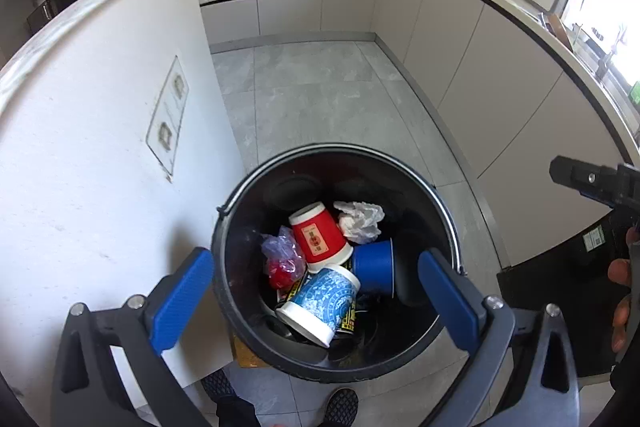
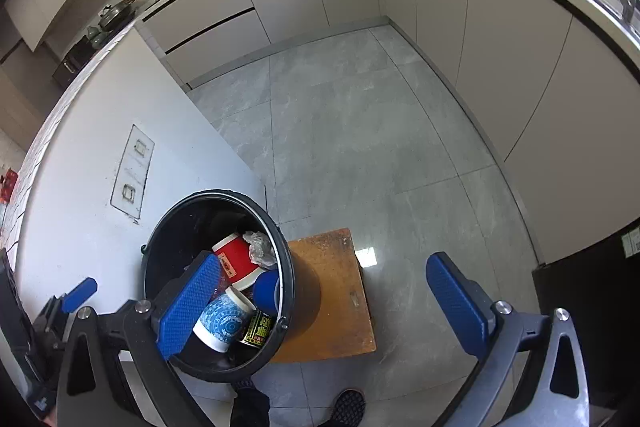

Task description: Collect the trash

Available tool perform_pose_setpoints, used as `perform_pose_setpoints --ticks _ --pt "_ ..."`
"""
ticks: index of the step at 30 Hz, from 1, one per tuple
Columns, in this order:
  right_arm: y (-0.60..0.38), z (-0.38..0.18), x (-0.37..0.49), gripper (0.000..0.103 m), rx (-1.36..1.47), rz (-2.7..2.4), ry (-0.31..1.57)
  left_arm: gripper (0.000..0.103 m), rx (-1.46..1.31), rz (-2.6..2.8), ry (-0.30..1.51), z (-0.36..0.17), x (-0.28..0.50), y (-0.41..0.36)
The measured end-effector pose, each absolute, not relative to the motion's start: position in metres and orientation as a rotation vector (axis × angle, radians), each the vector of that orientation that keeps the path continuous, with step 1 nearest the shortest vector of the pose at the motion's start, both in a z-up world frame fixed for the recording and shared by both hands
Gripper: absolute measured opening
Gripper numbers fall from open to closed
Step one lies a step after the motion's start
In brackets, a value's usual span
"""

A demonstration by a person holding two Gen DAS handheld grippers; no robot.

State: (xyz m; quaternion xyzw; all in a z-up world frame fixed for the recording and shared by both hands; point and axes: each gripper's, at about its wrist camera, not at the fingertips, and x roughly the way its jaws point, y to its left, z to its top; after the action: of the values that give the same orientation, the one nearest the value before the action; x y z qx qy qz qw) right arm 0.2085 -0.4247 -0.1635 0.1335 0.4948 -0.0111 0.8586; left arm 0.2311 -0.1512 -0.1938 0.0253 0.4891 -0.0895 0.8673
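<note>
A black bucket holds the trash: a red paper cup, a blue-patterned cup, a plain blue cup, a crumpled white paper and a purple plastic bag. My left gripper is open and empty, hovering right above the bucket, one finger on each side of it. My right gripper is open and empty, above and to the right of the bucket; its left finger overlaps the bucket's mouth. The red cup and patterned cup show there too.
The bucket stands on a small wooden stool on the grey tile floor. A white island wall rises on the left. Cabinets run along the back and right. A black appliance stands at the right. My shoes are below.
</note>
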Motion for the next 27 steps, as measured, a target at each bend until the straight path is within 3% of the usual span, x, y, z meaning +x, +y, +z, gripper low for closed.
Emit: perform_pose_setpoints --ticks 12,27 --pt "-0.404 -0.090 0.171 0.103 0.173 0.007 0.968 0.103 0.026 -0.166 0.923 -0.110 0.184 -0.127" --pt "-0.320 0.009 0.024 0.103 0.032 0.033 0.837 0.103 -0.021 -0.109 0.783 -0.027 0.073 -0.064"
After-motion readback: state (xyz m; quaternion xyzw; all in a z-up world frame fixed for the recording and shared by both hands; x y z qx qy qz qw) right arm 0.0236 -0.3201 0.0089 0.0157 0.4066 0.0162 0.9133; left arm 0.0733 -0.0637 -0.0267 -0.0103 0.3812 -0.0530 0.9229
